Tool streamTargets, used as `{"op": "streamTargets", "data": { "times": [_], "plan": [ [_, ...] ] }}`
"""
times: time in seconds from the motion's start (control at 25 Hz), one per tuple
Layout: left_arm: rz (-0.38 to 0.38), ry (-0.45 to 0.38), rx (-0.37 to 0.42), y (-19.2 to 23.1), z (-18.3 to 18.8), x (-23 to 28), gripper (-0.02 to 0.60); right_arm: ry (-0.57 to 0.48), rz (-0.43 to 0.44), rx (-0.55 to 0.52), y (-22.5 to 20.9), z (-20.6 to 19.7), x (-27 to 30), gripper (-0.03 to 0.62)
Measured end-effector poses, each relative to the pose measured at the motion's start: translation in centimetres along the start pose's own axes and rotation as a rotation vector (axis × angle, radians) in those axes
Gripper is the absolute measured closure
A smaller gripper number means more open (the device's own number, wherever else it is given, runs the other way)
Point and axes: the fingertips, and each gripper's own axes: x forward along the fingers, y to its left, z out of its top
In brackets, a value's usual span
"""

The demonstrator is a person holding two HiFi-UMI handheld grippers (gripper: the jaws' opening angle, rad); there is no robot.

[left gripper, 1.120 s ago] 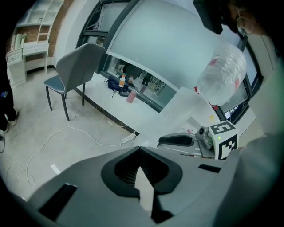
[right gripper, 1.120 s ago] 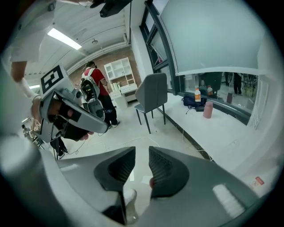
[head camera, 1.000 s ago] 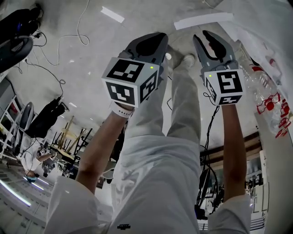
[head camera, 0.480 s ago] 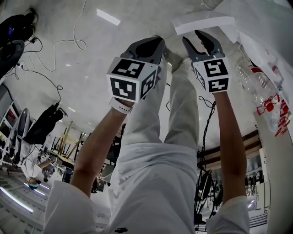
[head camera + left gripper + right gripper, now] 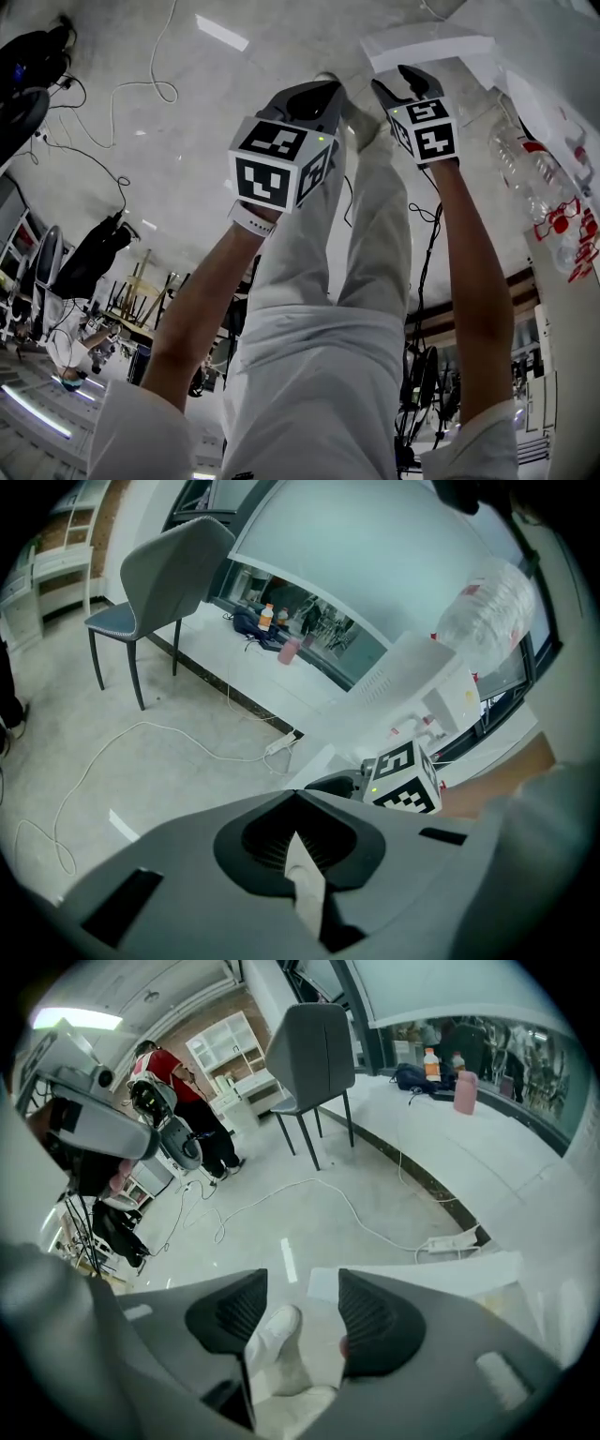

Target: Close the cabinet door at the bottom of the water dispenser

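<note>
The water dispenser [image 5: 574,309] stands at the right of the head view, a clear bottle [image 5: 532,178] on top. Its white cabinet door [image 5: 427,47] hangs open low over the floor. My right gripper [image 5: 401,82] hovers just short of the door's edge and is open. Its jaws have just been opening, and only my white shoe [image 5: 272,1330] and the floor show between them. In the right gripper view the door [image 5: 422,1274] lies just beyond the right gripper [image 5: 302,1302]. My left gripper [image 5: 314,90] is shut on nothing, to the left over my leg. The left gripper [image 5: 295,794] points at the floor.
White cables [image 5: 141,89] trail over the grey floor at the left. A power strip [image 5: 452,1241] lies by the wall ledge. A grey chair [image 5: 314,1054] stands further off, and a person [image 5: 183,1101] stands by equipment at the left.
Both grippers have sunk toward the floor, the right one further. It has closed in on the door's edge, and its jaws stand wider apart. The left gripper stays shut.
</note>
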Motion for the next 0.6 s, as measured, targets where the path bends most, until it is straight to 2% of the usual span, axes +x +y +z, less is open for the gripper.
{"op": "streamTargets", "data": {
  "times": [0.6],
  "plan": [
    [-0.030, 0.057, 0.007, 1.6, -1.0, 1.8, 0.575, 0.057, 0.016, 0.108, -0.6, -0.8, 4.6, 0.358]
  ]
}}
